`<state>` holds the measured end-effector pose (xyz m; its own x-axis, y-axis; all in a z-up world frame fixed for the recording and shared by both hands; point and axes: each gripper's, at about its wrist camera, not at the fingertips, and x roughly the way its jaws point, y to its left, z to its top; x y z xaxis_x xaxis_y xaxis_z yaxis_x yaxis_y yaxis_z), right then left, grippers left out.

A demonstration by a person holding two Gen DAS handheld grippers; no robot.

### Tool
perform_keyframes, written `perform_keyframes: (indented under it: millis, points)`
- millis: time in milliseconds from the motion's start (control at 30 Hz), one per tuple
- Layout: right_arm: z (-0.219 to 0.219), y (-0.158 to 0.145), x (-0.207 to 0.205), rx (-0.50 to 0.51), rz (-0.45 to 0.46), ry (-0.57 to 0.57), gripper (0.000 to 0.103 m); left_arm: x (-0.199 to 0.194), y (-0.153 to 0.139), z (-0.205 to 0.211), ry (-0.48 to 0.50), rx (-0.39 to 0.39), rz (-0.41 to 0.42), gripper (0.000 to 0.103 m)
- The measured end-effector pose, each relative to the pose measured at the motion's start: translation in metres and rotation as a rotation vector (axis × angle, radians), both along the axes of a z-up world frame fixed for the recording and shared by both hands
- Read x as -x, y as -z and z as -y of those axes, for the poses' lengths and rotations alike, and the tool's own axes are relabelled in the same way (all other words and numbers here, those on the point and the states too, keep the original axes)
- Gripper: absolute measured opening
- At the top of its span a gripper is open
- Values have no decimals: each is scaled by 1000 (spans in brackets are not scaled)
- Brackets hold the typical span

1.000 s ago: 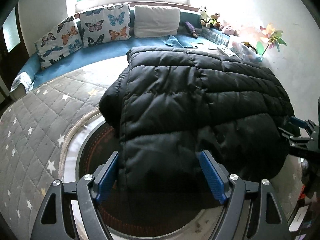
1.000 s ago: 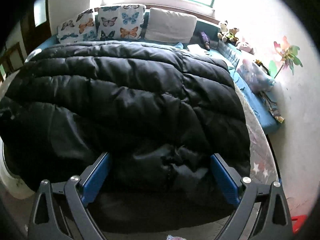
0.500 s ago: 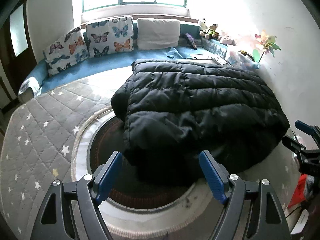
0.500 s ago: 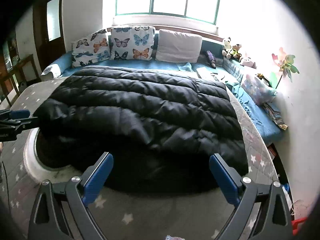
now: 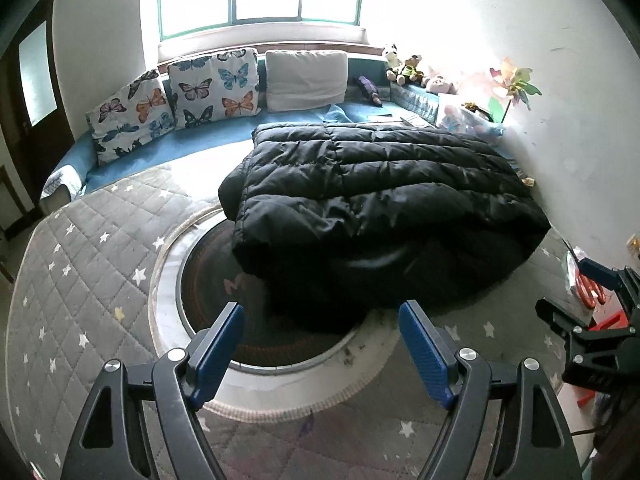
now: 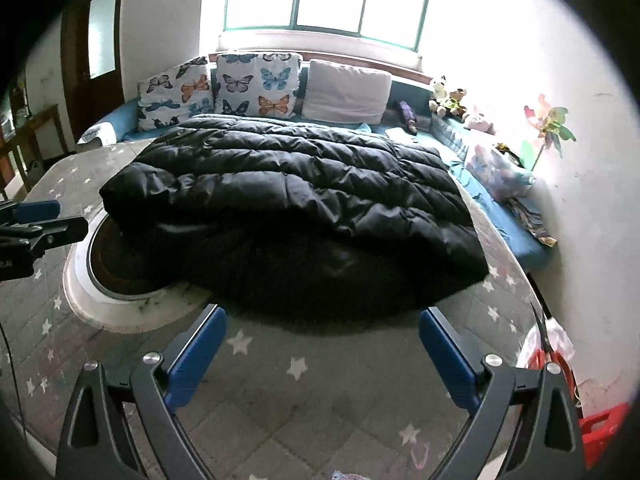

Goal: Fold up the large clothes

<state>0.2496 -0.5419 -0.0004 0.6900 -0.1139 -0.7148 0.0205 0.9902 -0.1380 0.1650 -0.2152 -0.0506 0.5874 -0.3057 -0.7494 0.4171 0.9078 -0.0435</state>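
jacket (image 5: 376, 200): black puffer, folded over itself, lying on my grey star mat (image 5: 80, 280) and half over the round dark disc (image 5: 224, 292) with its pale ring.
left view, my left gripper (image 5: 320, 344): jaws wide apart, nothing between the blue pads; it hangs over the near rim of the ring, clear of the jacket hem.
left view, my other gripper: the right one (image 5: 592, 312) shows at the right edge, also off the cloth.
left view, backdrop: butterfly cushions (image 5: 176, 100) and a plain cushion (image 5: 306, 74) on the blue bench under the window; soft toys (image 5: 404, 68) and a pinwheel (image 5: 516, 84) by the wall.
right view, my right gripper (image 6: 322, 354): jaws spread wide, empty, over bare mat just short of the jacket (image 6: 296, 200).
right view, jacket shape: top layer sits back from the lower one, so the near edge looks loose and uneven.
right view, left gripper: seen at the left edge (image 6: 36, 216), beside the ring, apart from the jacket.
risk, spring-back: i judge the puffy fill may push the fold open, since nothing holds it down.
risk, slip: slick shell on the smooth disc could slide if i tug one corner only.
risk, missed layer: pinching only the top layer would skew the next fold.
writing: no brand or label readable in either view.
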Motion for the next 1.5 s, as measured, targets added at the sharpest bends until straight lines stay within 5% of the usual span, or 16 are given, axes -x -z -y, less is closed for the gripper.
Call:
perform_keyframes:
  millis: [1500]
  points:
    - [-7, 7, 26, -97, -12, 61, 103, 46, 3, -9, -16, -6, -3, 85]
